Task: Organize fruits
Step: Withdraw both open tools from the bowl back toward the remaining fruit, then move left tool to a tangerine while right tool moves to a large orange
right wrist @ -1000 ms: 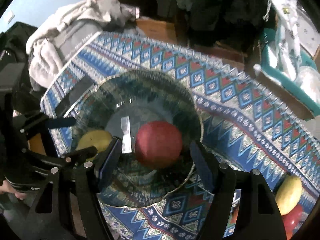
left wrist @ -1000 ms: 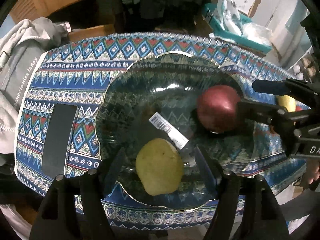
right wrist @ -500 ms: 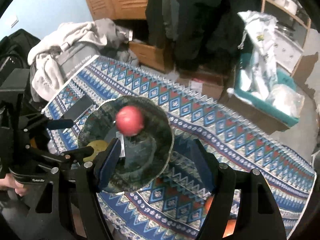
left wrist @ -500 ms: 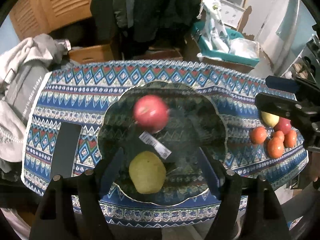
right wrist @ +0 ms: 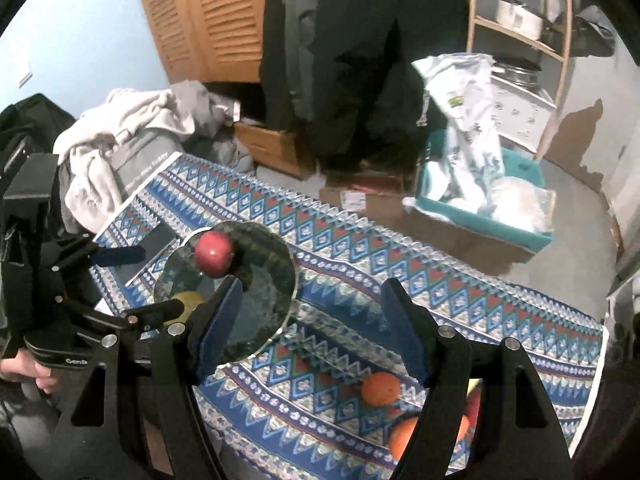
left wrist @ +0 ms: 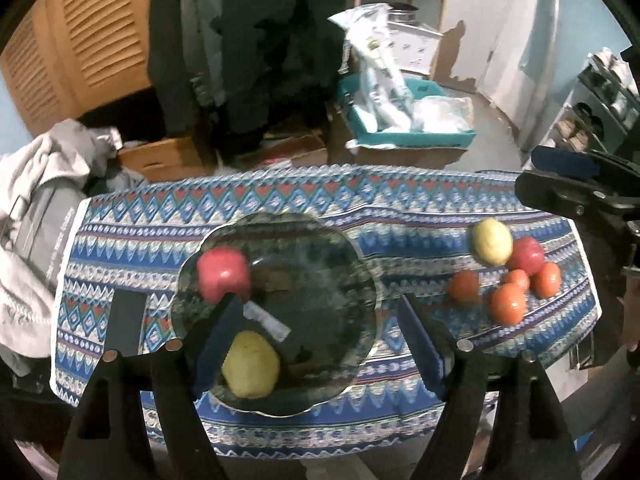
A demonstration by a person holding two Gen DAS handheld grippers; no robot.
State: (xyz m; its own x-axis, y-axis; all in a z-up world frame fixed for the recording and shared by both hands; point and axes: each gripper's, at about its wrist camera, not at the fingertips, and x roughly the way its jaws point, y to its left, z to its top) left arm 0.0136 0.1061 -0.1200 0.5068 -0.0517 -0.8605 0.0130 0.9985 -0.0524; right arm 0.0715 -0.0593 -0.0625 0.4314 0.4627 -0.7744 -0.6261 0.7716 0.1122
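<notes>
A clear glass plate (left wrist: 340, 264) (right wrist: 276, 264) lies on the patterned cloth. A red apple (left wrist: 222, 276) (right wrist: 213, 254) rests at its left rim, and a yellow fruit (left wrist: 250, 364) (right wrist: 188, 304) sits near its front edge. My left gripper (left wrist: 320, 340) (right wrist: 162, 281) hovers above the plate's near side, its jaws opening with nothing gripped; the yellow fruit lies below them on the plate. My right gripper (right wrist: 310, 328) (left wrist: 526, 174) hangs open and empty over the cloth to the right of the plate. More fruit lies at the table's right end: a yellow one (left wrist: 491, 246), a red one (left wrist: 527, 256) and several oranges (left wrist: 508, 304) (right wrist: 380, 388).
A dark flat rectangle (left wrist: 124, 322) lies on the cloth left of the plate, and a white label (left wrist: 266, 322) shows in the plate. Grey clothes (left wrist: 36, 208) are heaped past the table's left end. A teal bin (right wrist: 480, 216) and boxes stand on the floor behind.
Both grippers have risen and drawn back from the plate. The red apple has rolled from the plate's right side to its left rim. The left jaws have widened. The fruit pile has come into view.
</notes>
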